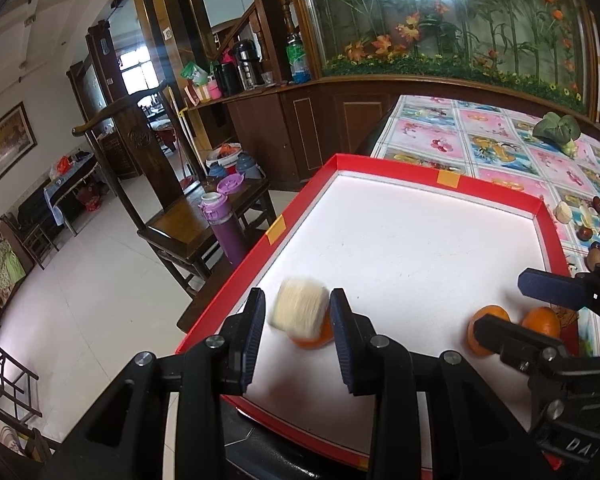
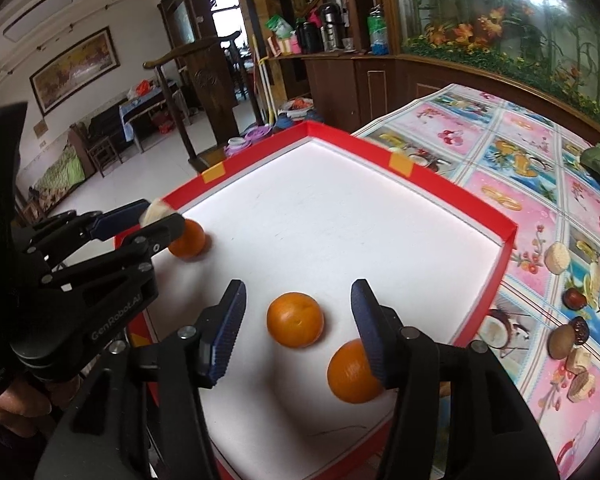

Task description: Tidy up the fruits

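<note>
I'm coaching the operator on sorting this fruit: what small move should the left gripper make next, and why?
Probably lift the left gripper straight up and back. Its fingers stand apart on either side of the pale piece, which looks blurred and sits over an orange on the red tray, so it seems already let go. The right gripper is open around another orange.

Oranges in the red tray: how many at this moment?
3. One orange under the pale piece by the left gripper, one between the right gripper's fingers, one behind its right finger. Others may be hidden.
</note>
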The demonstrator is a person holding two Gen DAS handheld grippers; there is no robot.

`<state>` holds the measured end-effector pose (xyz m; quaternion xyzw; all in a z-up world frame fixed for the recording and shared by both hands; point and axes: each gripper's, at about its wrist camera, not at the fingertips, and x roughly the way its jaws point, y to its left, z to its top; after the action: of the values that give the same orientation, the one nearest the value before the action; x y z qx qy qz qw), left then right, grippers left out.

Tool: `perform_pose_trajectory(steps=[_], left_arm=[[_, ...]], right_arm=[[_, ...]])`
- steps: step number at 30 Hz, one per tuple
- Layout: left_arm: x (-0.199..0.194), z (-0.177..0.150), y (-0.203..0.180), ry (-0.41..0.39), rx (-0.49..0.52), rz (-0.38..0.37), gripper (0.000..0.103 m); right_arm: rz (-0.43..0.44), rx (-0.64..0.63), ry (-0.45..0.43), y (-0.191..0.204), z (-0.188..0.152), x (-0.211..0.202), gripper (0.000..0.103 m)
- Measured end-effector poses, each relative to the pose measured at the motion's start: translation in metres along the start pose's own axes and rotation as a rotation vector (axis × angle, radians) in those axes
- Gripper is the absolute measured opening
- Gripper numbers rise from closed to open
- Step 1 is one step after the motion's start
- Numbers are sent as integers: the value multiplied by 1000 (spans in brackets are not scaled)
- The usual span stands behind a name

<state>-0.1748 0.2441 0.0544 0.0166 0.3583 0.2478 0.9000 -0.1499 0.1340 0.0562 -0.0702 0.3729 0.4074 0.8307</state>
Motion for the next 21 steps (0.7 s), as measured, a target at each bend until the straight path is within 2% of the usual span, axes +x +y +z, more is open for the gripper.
perform_pose_trajectory(steps=[4, 11, 15, 21], left_arm=[[-8, 5, 0, -20, -2, 22, 45], [-20, 13, 22, -31, -81, 45, 76], [-28, 12, 50, -28, -153, 68, 78], [-37, 1, 91, -28, -223, 160, 78]], right_arm=[[2, 24, -18, -8, 3, -6, 57], [-12, 25, 4, -4, 16, -10, 57], [-72, -14, 0, 7, 33, -19, 57], [-164, -114, -114, 37, 59, -60, 57]])
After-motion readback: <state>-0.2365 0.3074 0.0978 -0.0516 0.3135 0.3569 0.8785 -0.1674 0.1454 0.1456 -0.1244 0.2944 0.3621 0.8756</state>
